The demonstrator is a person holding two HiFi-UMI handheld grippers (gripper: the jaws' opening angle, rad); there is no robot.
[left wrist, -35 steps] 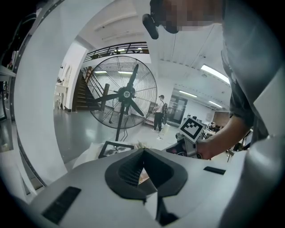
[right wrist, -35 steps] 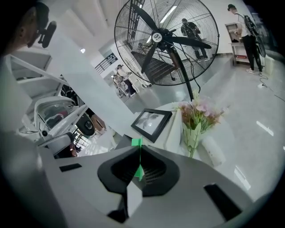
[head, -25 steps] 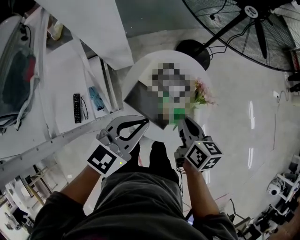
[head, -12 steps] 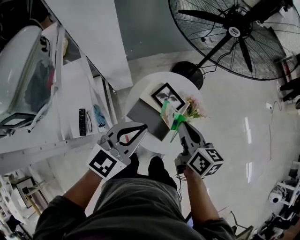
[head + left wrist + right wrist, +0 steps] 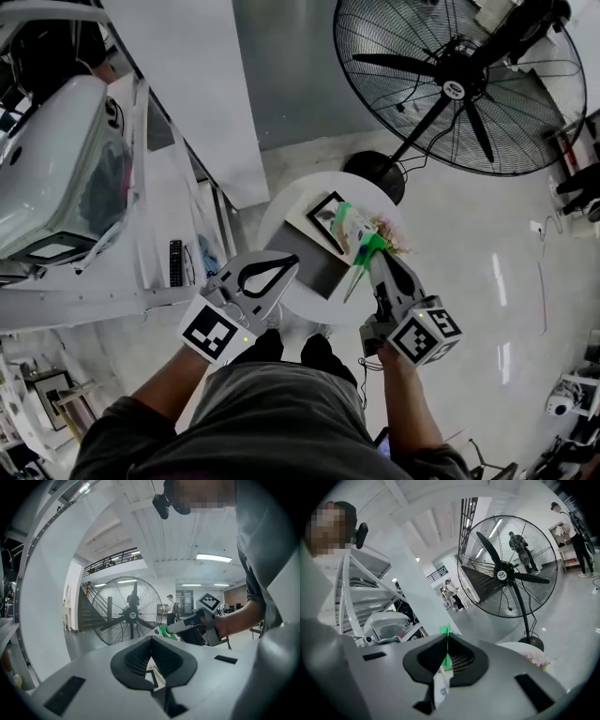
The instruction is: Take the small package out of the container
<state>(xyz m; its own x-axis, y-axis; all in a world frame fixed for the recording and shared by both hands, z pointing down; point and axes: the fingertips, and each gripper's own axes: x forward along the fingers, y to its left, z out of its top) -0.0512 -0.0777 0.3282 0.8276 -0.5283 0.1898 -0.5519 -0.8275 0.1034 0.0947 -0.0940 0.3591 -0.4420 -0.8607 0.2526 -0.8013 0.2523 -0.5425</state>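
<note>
My right gripper [image 5: 374, 253] is shut on the small green and white package [image 5: 353, 228] and holds it up over the round white table [image 5: 281, 199]. In the right gripper view the package's thin green edge [image 5: 446, 659] stands pinched between the closed jaws of that gripper [image 5: 446, 642]. A dark grey flat container [image 5: 314, 264] lies on the table below. My left gripper [image 5: 292, 263] hovers at the table's near left edge, shut with nothing in it. The left gripper view shows its jaws [image 5: 151, 642] meeting, with the right gripper [image 5: 196, 626] and package [image 5: 164, 630] beyond.
A framed picture [image 5: 322, 212] and pink flowers [image 5: 395, 232] share the table. A big floor fan [image 5: 457, 86] stands behind it. White shelving [image 5: 141, 225] with a remote control [image 5: 175, 263] and a white machine [image 5: 56, 178] are on the left. People stand far off.
The head camera has tilted up, so more of the fan shows. My right gripper has kept hold of the package and shifted slightly right; the left gripper stays shut near the table edge.
</note>
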